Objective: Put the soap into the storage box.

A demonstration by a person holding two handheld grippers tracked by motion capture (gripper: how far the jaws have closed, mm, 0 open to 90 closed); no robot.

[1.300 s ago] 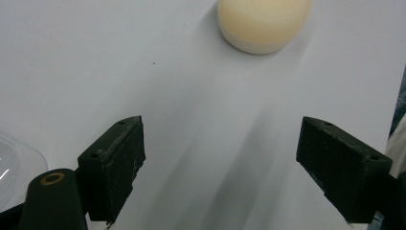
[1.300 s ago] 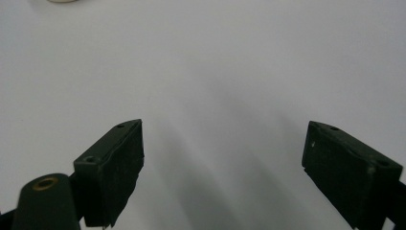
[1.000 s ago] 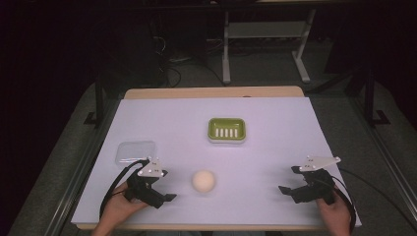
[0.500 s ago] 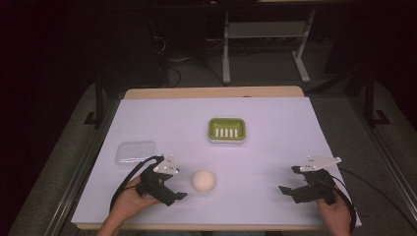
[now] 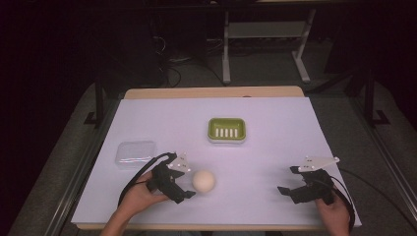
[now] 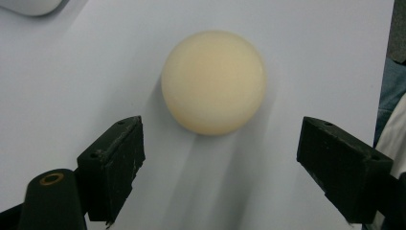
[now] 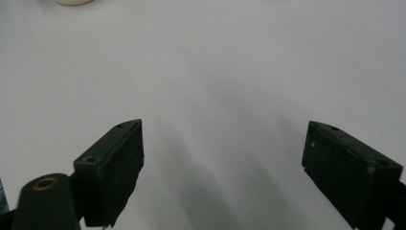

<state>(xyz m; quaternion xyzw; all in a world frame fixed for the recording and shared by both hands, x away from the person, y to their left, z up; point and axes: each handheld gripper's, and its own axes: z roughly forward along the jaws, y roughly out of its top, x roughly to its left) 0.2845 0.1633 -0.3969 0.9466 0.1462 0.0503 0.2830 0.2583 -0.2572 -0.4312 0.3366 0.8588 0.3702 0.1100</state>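
Observation:
A cream ball [image 5: 203,181] rests on the white table cover near the front, left of centre. My left gripper [image 5: 188,183] sits just left of it, open, its jaws pointing at the ball. In the left gripper view the ball [image 6: 213,81] lies just beyond the open gripper [image 6: 220,158], untouched. A green soap dish [image 5: 226,130] with white slots stands at mid-table. My right gripper [image 5: 287,180] rests at the front right, open, and in its own view the gripper [image 7: 222,158] has only bare cover between its jaws.
A clear plastic lid or box [image 5: 135,152] lies at the left, behind my left hand. The table's front edge [image 5: 216,227] runs close under both hands. A dark floor with stand legs [image 5: 226,54] lies beyond the far edge.
My left gripper has moved right toward the ball, which now lies just in front of its open jaws. The right gripper and the ball have stayed put.

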